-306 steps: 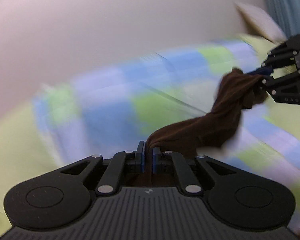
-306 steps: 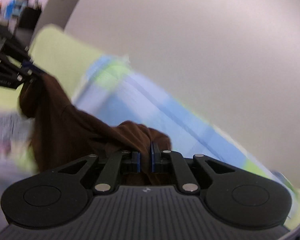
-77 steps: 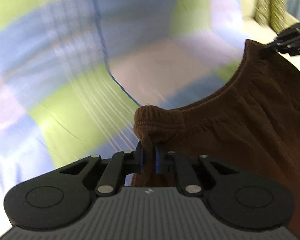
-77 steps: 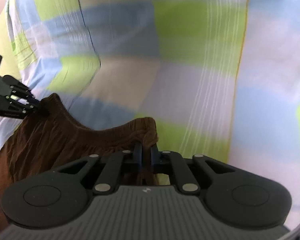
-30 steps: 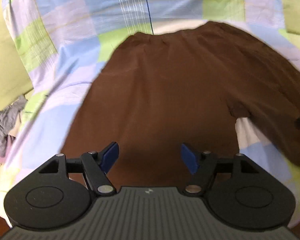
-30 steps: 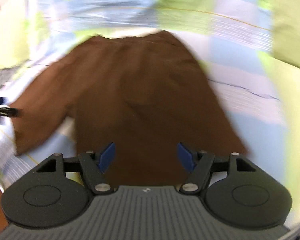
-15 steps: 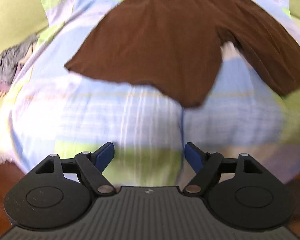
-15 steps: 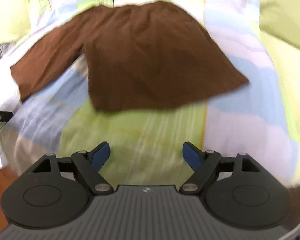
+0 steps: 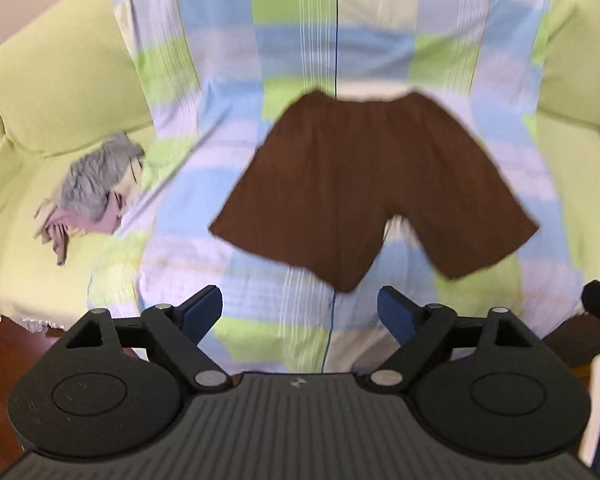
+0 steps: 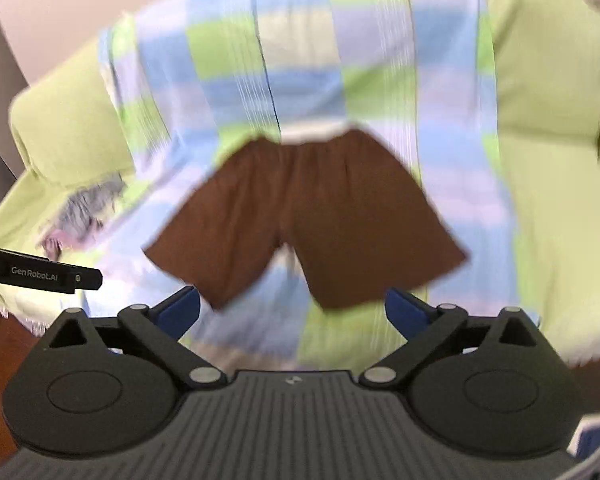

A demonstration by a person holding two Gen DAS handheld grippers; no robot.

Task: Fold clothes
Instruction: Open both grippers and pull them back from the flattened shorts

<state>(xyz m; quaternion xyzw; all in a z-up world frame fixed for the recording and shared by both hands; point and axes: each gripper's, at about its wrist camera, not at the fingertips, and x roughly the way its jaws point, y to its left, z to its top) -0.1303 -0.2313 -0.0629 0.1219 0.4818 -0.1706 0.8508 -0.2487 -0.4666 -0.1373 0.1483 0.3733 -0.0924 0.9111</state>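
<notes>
On the checked sheet (image 9: 236, 280), flat brown shorts (image 9: 364, 184), grey clothes (image 9: 96, 180) leftward; both grippers released, empty.

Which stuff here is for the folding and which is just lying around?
For the folding: brown shorts, left gripper, right gripper, both open.

Just lying around: grey clothes heap, checked sheet, green sofa.
</notes>
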